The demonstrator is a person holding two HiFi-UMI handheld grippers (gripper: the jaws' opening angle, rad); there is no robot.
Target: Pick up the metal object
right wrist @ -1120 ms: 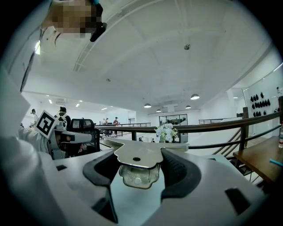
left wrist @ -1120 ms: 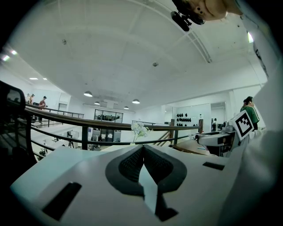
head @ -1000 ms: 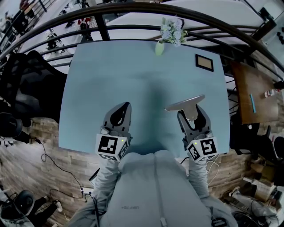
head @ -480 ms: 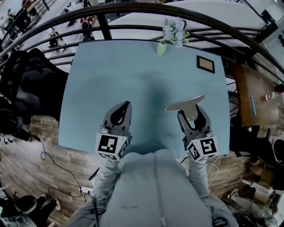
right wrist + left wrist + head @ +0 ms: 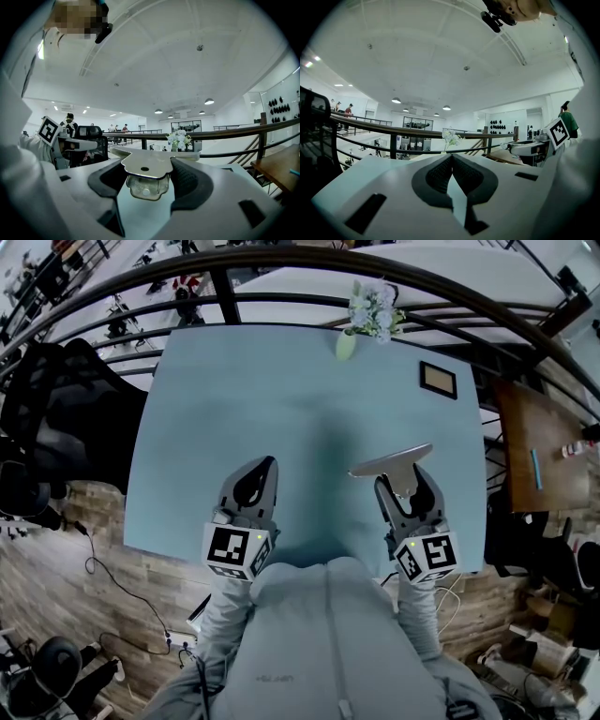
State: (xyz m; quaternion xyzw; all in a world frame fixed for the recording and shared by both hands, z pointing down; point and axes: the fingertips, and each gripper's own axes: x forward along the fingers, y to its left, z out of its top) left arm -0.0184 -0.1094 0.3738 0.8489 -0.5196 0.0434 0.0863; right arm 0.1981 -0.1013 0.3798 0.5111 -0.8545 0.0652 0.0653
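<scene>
Gripping the metal object point(image 5: 149, 161), the right gripper point(image 5: 149, 176) has its jaws spread wide, with the piece between the dark ribbed pads point(image 5: 190, 180). The object is a flat grey plate with a small hole. A clear block hangs under the plate, down in the gap between the jaws. In the head view the plate point(image 5: 391, 460) sticks out past the tips of the right gripper point(image 5: 401, 476), over the near right part of the pale blue desk point(image 5: 234, 399). It cannot be told whether the underside touches the desk.

The left gripper point(image 5: 451, 158) has its jaws pressed together, pads meeting at the tips, with nothing between them. In the head view the left gripper point(image 5: 267, 465) sits over the near left part of the desk, well apart from the right one.

Hidden or unclear: the plate covers the front edges of the right pads, so the exact contact line cannot be made out. The person's grey sleeves point(image 5: 225, 615) cover both hands. The material of the clear block cannot be told.

Surroundings: a pale green vase of white flowers point(image 5: 345, 343) stands at the far edge of the desk. A small dark frame point(image 5: 438, 380) lies near the far right corner. Nothing lies between the grippers and these. A dark railing point(image 5: 281, 259) curves behind the desk. A black chair point(image 5: 56, 409) stands to the left, and a wooden side table point(image 5: 530, 437) to the right.
</scene>
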